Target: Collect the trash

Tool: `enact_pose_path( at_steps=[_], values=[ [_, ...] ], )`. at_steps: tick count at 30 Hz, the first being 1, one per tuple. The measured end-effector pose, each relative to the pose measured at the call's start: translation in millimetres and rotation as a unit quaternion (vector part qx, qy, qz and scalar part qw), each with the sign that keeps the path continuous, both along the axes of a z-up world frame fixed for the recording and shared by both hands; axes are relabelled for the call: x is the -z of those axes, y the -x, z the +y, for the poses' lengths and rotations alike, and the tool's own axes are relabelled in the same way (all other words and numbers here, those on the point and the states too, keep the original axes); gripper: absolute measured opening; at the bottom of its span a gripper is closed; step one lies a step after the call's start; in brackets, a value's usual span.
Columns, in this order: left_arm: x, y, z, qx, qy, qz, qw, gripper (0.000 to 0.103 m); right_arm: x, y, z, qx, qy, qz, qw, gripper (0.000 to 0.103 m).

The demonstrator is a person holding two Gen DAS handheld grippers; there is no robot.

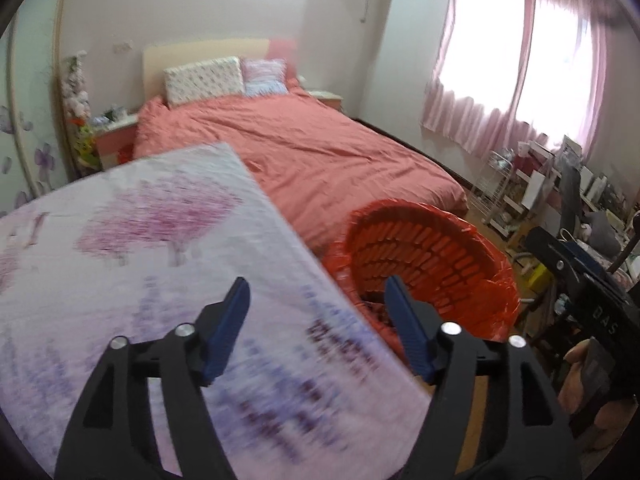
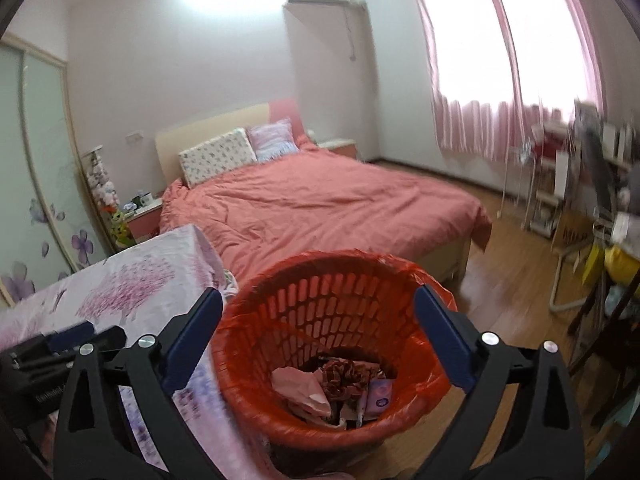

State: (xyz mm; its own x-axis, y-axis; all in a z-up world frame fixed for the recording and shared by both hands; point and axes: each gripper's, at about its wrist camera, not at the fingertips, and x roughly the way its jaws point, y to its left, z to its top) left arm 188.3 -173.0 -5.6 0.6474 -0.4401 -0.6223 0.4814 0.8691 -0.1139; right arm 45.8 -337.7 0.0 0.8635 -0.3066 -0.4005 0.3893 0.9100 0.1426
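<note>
Right gripper (image 2: 318, 316): blue-padded fingers (image 2: 442, 338) spread wide, nothing between them, poised directly above the mouth of the red bin (image 2: 276, 308). Trash (image 2: 336, 388) well below the fingertips, at the bin's bottom: a pale pink crumpled sheet, a dark red floral scrap, a small purple-and-white packet, possibly a tissue pack, though too blurred to be sure.

Left gripper (image 1: 316, 304): fingers (image 1: 230, 328) likewise parted and empty, over the near edge of the table (image 1: 120, 240), with the bin (image 1: 432, 248) just beyond the right fingertip.

Bin round, of lattice-walled plastic, lined with a thin, glossy red bag (image 2: 430, 280) folded over the rim. Beside it, touching or nearly so, a table under a smooth cloth printed with purple trees. Farther out, a bed (image 2: 320, 208) with a rumpled salmon cover.
</note>
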Motion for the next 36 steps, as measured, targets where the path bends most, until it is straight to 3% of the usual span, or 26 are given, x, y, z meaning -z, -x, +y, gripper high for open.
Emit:
enact_pose_path(
  at_steps=[4, 6, 10, 13, 16, 23, 30, 36],
  values=[
    [-13, 31, 47, -0.042, -0.007, -0.033, 0.9986, 0.094, -3, 17, 32, -0.003, 0.025, -0.008, 1.0, 0.101],
    [-15, 43, 65, -0.064, -0.01, -0.043, 0.997, 0.097, -3, 25, 48, -0.004, 0.038, -0.01, 0.999, 0.101],
    [-15, 68, 104, -0.117, -0.02, -0.057, 0.9913, 0.099, -2, 40, 80, 0.0, 0.054, -0.005, 0.999, 0.101],
    [-12, 84, 129, -0.146, -0.009, -0.048, 0.9881, 0.099, -1, 42, 106, 0.029, 0.112, 0.02, 0.993, 0.101],
    [-7, 98, 144, -0.17, -0.007, -0.051, 0.9841, 0.099, 1, 51, 121, 0.046, 0.135, 0.016, 0.99, 0.101],
    [-3, 128, 159, -0.208, -0.018, -0.072, 0.9752, 0.099, 1, 71, 125, 0.058, 0.099, 0.015, 0.993, 0.101],
    [-1, 139, 157, -0.204, -0.01, -0.073, 0.9761, 0.099, 9, 72, 108, 0.067, 0.041, 0.041, 0.996, 0.101],
    [1, 142, 154, -0.203, -0.008, -0.069, 0.9766, 0.099, 18, 75, 111, 0.08, 0.039, 0.054, 0.995, 0.101]
  ],
)
